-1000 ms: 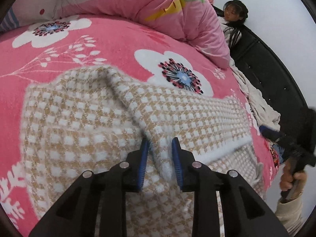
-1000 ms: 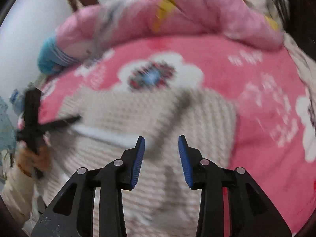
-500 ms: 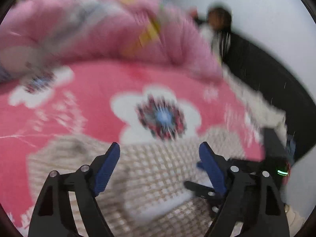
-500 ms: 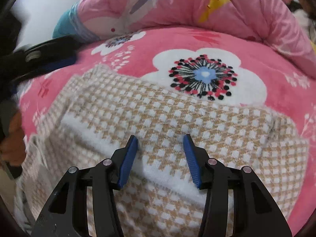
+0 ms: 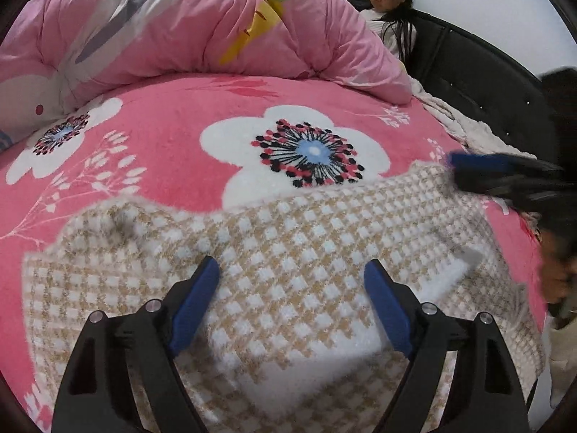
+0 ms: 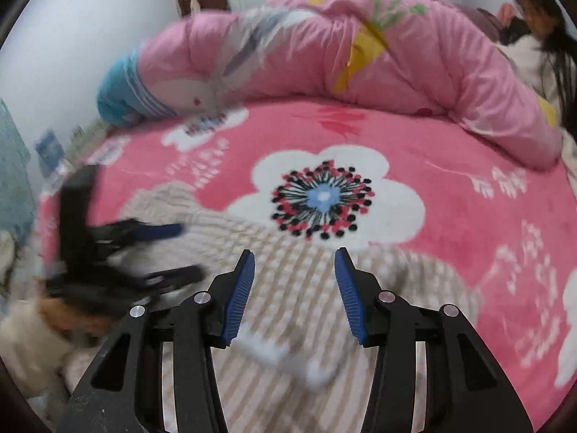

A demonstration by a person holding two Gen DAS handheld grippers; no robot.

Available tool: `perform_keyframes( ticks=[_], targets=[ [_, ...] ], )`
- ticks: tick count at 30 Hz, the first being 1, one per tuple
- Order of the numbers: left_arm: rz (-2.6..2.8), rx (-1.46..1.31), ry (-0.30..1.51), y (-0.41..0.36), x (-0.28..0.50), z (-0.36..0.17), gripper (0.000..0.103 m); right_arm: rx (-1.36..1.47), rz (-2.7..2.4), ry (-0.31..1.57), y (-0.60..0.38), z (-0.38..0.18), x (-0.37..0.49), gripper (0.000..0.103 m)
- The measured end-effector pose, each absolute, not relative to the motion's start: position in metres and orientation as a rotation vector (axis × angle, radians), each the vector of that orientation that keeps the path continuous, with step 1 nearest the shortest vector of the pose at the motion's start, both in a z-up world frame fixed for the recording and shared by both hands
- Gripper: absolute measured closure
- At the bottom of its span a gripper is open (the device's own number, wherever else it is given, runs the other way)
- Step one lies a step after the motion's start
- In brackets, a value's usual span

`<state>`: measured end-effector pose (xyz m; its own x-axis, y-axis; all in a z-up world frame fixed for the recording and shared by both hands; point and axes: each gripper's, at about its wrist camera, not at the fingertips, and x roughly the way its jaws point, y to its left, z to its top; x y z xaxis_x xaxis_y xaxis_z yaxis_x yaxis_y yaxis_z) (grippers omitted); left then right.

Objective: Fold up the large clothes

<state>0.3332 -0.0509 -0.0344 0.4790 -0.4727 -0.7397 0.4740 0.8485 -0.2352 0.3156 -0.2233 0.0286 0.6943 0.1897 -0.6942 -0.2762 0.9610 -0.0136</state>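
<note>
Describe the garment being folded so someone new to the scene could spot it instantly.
Start from the bed covered by the pink blanket with big white flowers. At its near edge, under both open grippers, left gripper and right gripper, lies the garment. It is the only tan-and-white checked, fuzzy knit there, unlike the smooth pink quilt heaped at the far side.

Both tools look alike: the left gripper (image 5: 291,297) and right gripper (image 6: 294,288) have matte black angular frames with triangular cut-outs, round silver screws at the joints, and ribbed blue pads lining the fingers (image 6: 239,294). A cream sleeve (image 6: 25,346) covers the left wrist.
</note>
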Motion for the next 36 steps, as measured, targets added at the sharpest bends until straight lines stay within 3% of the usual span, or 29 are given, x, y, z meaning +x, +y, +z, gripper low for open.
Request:
perform_keyframes(
  ticks=[3, 10, 15, 19, 26, 30, 32, 36],
  targets=[
    [-0.595, -0.016, 0.901, -0.046, 0.331, -0.035, 0.022, -0.055, 0.295, 0.816, -0.245, -0.01, 0.327, 0.058],
    [-0.621, -0.07, 0.885, -0.039, 0.332, -0.036, 0.022, -0.083, 0.194, 0.86, -0.261, 0.006, 0.281, 0.056],
    [-0.617, -0.075, 0.883, -0.037, 0.332, -0.038, 0.022, -0.093, 0.237, 0.741, -0.225, 0.036, 0.281, 0.056],
    [-0.606, -0.056, 0.897, -0.036, 0.333, -0.037, 0.022, -0.197, 0.197, 0.805, -0.192, -0.015, 0.301, 0.051],
    [-0.488, 0.092, 0.954, -0.038, 0.311, -0.028, 0.02, -0.22, 0.165, 0.803, -0.21, -0.016, 0.241, 0.051],
    [-0.453, -0.045, 0.969, -0.008, 0.288, -0.007, 0.02, -0.173, 0.162, 0.757, -0.217, 0.012, 0.199, 0.037],
    [-0.434, -0.114, 0.938, 0.014, 0.264, 0.012, 0.02, -0.128, 0.177, 0.7, -0.222, 0.027, 0.175, 0.021],
    [-0.358, -0.109, 0.927, 0.036, 0.206, 0.03, 0.011, -0.031, 0.202, 0.664, -0.231, 0.033, 0.125, 0.017]
  ],
)
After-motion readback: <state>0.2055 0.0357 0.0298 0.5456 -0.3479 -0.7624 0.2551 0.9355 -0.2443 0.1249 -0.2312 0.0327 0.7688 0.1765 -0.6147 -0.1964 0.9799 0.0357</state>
